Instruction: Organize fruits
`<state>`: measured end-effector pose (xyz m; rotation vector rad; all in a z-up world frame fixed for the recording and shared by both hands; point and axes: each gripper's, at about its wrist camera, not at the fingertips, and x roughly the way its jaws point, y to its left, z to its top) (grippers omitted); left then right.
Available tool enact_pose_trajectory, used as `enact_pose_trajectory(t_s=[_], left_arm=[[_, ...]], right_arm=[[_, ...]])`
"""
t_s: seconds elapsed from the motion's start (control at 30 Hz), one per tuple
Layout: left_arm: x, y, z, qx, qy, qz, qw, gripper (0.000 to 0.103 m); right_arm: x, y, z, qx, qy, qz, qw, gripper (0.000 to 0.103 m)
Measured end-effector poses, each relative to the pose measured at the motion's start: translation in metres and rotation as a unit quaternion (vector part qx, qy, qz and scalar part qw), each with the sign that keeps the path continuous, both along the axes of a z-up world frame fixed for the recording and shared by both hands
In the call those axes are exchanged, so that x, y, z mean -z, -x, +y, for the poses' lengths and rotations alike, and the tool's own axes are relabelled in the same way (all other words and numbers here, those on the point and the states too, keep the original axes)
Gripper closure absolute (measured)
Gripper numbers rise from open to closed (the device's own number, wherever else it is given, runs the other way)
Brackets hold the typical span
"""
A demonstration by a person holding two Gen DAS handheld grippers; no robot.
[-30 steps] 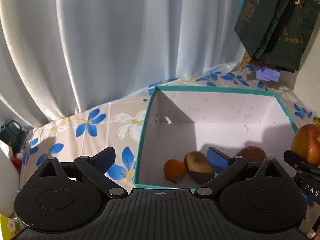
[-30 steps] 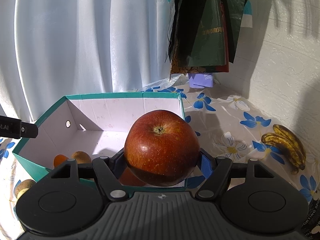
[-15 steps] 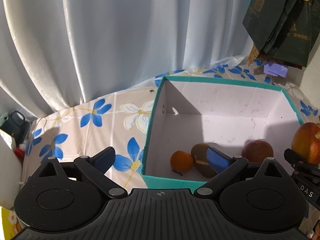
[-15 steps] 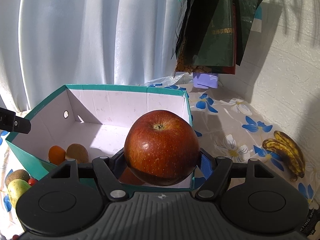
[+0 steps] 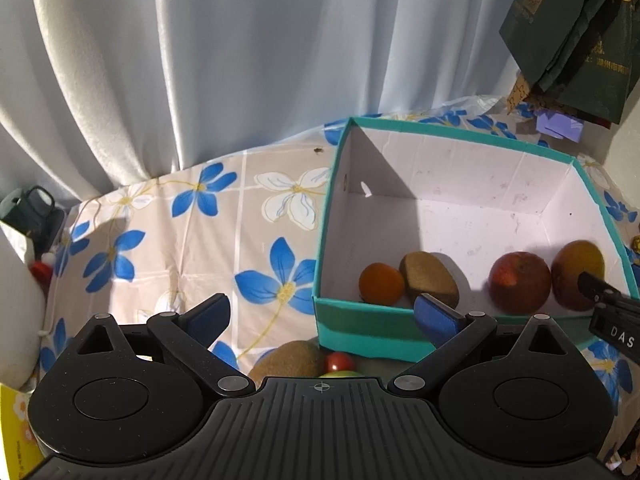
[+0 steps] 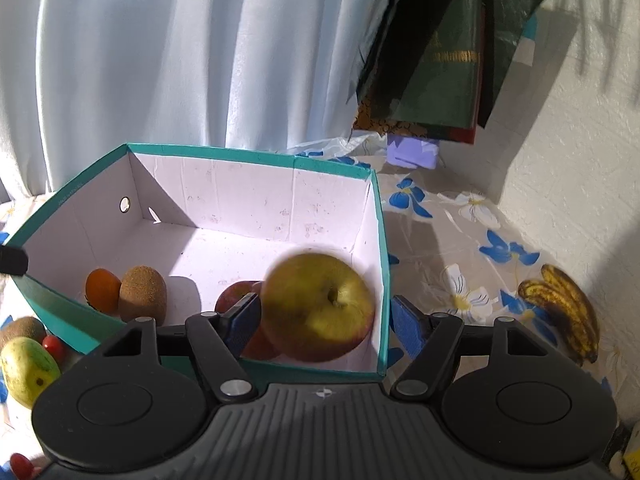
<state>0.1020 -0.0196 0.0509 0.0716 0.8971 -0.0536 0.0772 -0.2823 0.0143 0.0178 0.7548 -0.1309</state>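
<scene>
A teal box (image 6: 382, 248) with a white inside holds an orange (image 6: 103, 288), a kiwi (image 6: 143, 298) and a red apple (image 6: 236, 300). A large red-yellow apple (image 6: 320, 304), blurred, is inside the box at its right wall. My right gripper (image 6: 326, 322) hangs open over it, and its right pad (image 6: 408, 328) stands clear of the fruit. In the left wrist view the same apple (image 5: 578, 276) lies beside the red apple (image 5: 520, 284). My left gripper (image 5: 320, 312) is open and empty before the box's near corner (image 5: 320, 320), above a kiwi (image 5: 288, 360) and a cherry tomato (image 5: 338, 362).
On the flowered cloth left of the box lie a kiwi (image 6: 22, 330), a green-yellow fruit (image 6: 28, 368) and a cherry tomato (image 6: 54, 346). Bananas (image 6: 564, 312) rest by the white wall on the right. Dark bags (image 6: 440, 60) hang over the far corner, with curtains behind.
The right gripper's jaws have let go of the big apple, which has dropped into the box and turned its yellow side up. The left gripper has drawn back, bringing loose fruit into view.
</scene>
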Motion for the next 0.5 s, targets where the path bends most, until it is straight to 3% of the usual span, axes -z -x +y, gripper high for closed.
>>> enact_pose_trajectory(t_s=[0.2,0.27,0.5], left_arm=[[0.004,0.009,0.011,-0.002,0.012,0.010,0.9999,0.002],[0.006,0.013,0.013,-0.003,0.012,0.013,0.9998,0.002],[0.012,0.031,0.015,0.006,0.013,0.022,0.9997,0.002]], right_arm=[[-0.002,0.003,-0.003,0.013,0.026,0.004,1.000,0.029],[-0.005,0.006,-0.003,0.018,0.033,0.001,0.999,0.021],[-0.018,0.019,0.002,0.025,0.072,-0.014,0.997,0.007]])
